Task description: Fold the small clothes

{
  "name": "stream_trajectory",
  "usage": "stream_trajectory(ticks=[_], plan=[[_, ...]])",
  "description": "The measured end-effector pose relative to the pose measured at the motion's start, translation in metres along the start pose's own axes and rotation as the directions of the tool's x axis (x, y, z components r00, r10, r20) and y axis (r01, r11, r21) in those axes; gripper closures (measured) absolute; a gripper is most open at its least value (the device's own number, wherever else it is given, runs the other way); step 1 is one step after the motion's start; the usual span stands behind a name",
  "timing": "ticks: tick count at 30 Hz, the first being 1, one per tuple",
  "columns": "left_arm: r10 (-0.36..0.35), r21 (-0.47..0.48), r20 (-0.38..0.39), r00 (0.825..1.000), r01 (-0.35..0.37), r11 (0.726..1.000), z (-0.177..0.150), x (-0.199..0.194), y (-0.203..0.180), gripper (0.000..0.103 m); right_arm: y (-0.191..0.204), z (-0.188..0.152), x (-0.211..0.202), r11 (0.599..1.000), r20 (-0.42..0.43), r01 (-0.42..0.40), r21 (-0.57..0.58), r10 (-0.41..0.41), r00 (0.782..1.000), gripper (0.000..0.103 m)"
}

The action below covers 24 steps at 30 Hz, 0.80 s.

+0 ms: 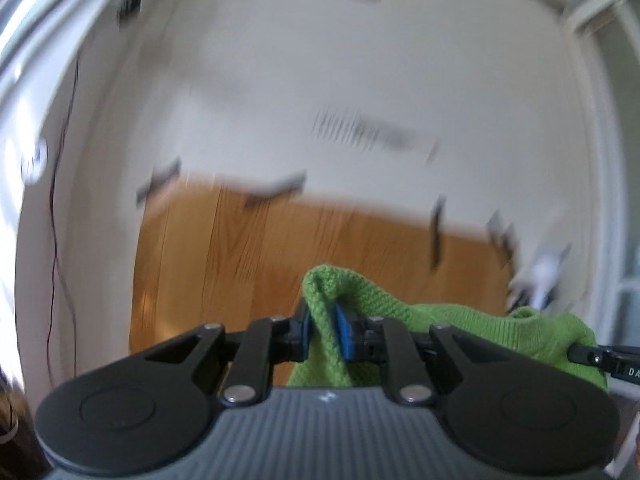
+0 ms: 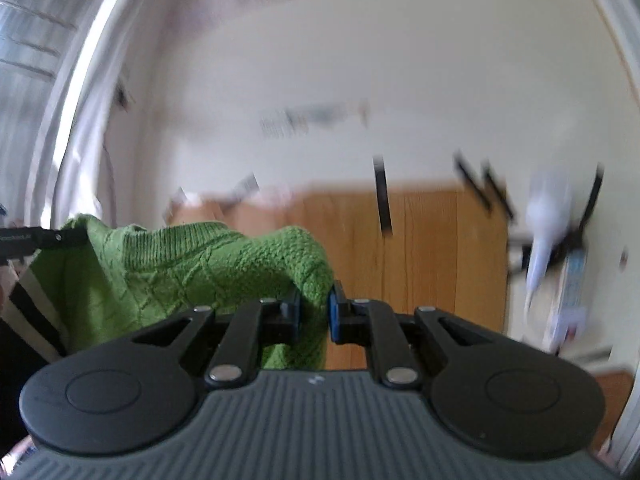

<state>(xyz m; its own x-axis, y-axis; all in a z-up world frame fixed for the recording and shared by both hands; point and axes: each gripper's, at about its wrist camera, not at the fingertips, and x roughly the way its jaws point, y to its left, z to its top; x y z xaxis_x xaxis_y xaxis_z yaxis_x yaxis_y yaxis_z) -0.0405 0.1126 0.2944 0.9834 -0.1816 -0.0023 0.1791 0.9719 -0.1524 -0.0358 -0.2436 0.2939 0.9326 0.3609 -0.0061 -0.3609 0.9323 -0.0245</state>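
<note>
A green knitted sweater (image 1: 460,320) hangs in the air, stretched between my two grippers. In the left wrist view my left gripper (image 1: 325,332) is shut on one bunched edge of it, the blue pads (image 1: 344,334) pressing the knit from both sides. A finger of the other gripper (image 1: 600,356) grips the sweater at the far right. In the right wrist view my right gripper (image 2: 315,312) is shut on the opposite edge of the sweater (image 2: 180,264). From there the knit drapes off to the left toward the left gripper's finger (image 2: 40,238).
Both views are blurred. A wooden surface (image 1: 260,248) lies below and ahead, with a white wall (image 1: 320,80) behind it. Dark legs and a white object (image 2: 548,220) stand at the right. A thin cable (image 1: 56,200) runs down the left wall. Striped fabric (image 2: 28,300) shows at the left.
</note>
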Motion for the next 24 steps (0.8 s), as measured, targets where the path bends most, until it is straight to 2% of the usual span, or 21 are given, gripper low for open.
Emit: stream_trajectory(ticks=[1,3,4,5,6,7,8,11,12,13,14,15,16,17,18,19,20,21,22,23,24], plan=[[0.028,0.019,-0.036,0.999,-0.028,0.999,-0.018,0.023,-0.001,0.068,-0.005,-0.017,0.021,1.000,-0.043,0.019,0.008,-0.019,0.999,0.086],[0.144,0.118,-0.130,0.981,-0.129,0.985,-0.069,0.076,-0.005,0.048,-0.015,-0.059,0.071,0.997,-0.143,0.081,0.013,-0.078,0.987,0.081],[0.205,0.180,-0.190,0.960,-0.171,0.969,-0.095,0.098,-0.006,0.055,-0.023,-0.090,0.102,0.993,-0.227,0.115,0.012,-0.109,0.968,0.069],[0.275,0.244,-0.294,0.915,-0.207,0.947,-0.128,0.120,-0.003,0.061,-0.030,-0.116,0.124,0.990,-0.301,0.141,0.014,-0.130,0.945,0.053],[0.286,0.246,-0.370,0.884,-0.204,0.948,-0.150,0.127,0.002,0.074,-0.038,-0.146,0.140,0.981,-0.374,0.192,0.031,-0.166,0.913,0.052],[0.248,0.203,-0.441,0.863,-0.173,0.964,-0.170,0.126,0.012,0.076,-0.047,-0.169,0.146,0.973,-0.431,0.223,0.065,-0.174,0.886,0.052],[0.197,0.141,-0.483,0.853,-0.147,0.979,-0.188,0.117,0.025,0.074,-0.058,-0.195,0.144,0.964,-0.490,0.220,0.146,-0.123,0.863,0.052],[0.142,0.066,-0.491,0.860,-0.126,0.990,-0.215,0.071,0.048,0.070,-0.080,-0.245,0.103,0.933,-0.523,0.170,0.317,0.023,0.852,0.052],[0.128,0.056,-0.491,0.862,-0.115,0.992,-0.222,0.052,0.054,0.061,-0.084,-0.255,0.085,0.930,-0.520,0.157,0.333,0.041,0.853,0.051],[0.118,0.051,-0.492,0.863,-0.107,0.993,-0.228,0.035,0.059,0.052,-0.087,-0.267,0.062,0.932,-0.509,0.132,0.338,0.063,0.858,0.044],[0.112,0.045,-0.495,0.862,-0.103,0.994,-0.232,0.022,0.062,0.047,-0.089,-0.274,0.042,0.936,-0.506,0.126,0.328,0.061,0.860,0.030],[0.104,0.034,-0.510,0.854,-0.101,0.994,-0.239,0.008,0.065,0.039,-0.090,-0.280,0.028,0.942,-0.511,0.137,0.306,0.041,0.859,0.023],[0.088,0.021,-0.532,0.842,-0.091,0.996,-0.243,0.002,0.067,0.030,-0.089,-0.287,0.014,0.948,-0.522,0.159,0.274,0.008,0.853,0.017],[0.066,0.003,-0.556,0.829,-0.077,0.997,-0.247,-0.004,0.067,0.024,-0.088,-0.294,0.004,0.953,-0.542,0.174,0.248,-0.013,0.841,0.017],[0.043,-0.013,-0.582,0.812,-0.062,0.998,-0.254,-0.009,0.066,0.019,-0.085,-0.301,-0.003,0.955,-0.565,0.177,0.237,-0.013,0.825,0.018],[0.032,-0.020,-0.601,0.799,-0.055,0.998,-0.258,-0.009,0.064,0.019,-0.083,-0.304,-0.006,0.956,-0.579,0.171,0.238,-0.001,0.815,0.025],[0.030,-0.020,-0.615,0.788,-0.053,0.998,-0.264,-0.011,0.061,0.020,-0.078,-0.307,-0.007,0.960,-0.589,0.153,0.233,0.014,0.808,0.054],[0.033,-0.016,-0.627,0.779,-0.055,0.998,-0.270,-0.011,0.057,0.028,-0.070,-0.308,-0.005,0.971,-0.604,0.147,0.190,-0.003,0.797,0.074],[0.034,-0.014,-0.640,0.768,-0.055,0.998,-0.275,-0.013,0.054,0.051,-0.061,-0.307,-0.002,0.981,-0.609,0.172,0.090,-0.082,0.789,0.094],[0.032,-0.013,-0.667,0.744,-0.055,0.998,-0.280,-0.011,0.052,0.065,-0.060,-0.304,-0.003,0.980,-0.596,0.196,0.034,-0.138,0.791,0.095],[0.040,-0.004,-0.684,0.728,-0.058,0.998,-0.282,-0.008,0.050,0.083,-0.064,-0.297,-0.005,0.973,-0.567,0.231,-0.012,-0.197,0.800,0.095]])
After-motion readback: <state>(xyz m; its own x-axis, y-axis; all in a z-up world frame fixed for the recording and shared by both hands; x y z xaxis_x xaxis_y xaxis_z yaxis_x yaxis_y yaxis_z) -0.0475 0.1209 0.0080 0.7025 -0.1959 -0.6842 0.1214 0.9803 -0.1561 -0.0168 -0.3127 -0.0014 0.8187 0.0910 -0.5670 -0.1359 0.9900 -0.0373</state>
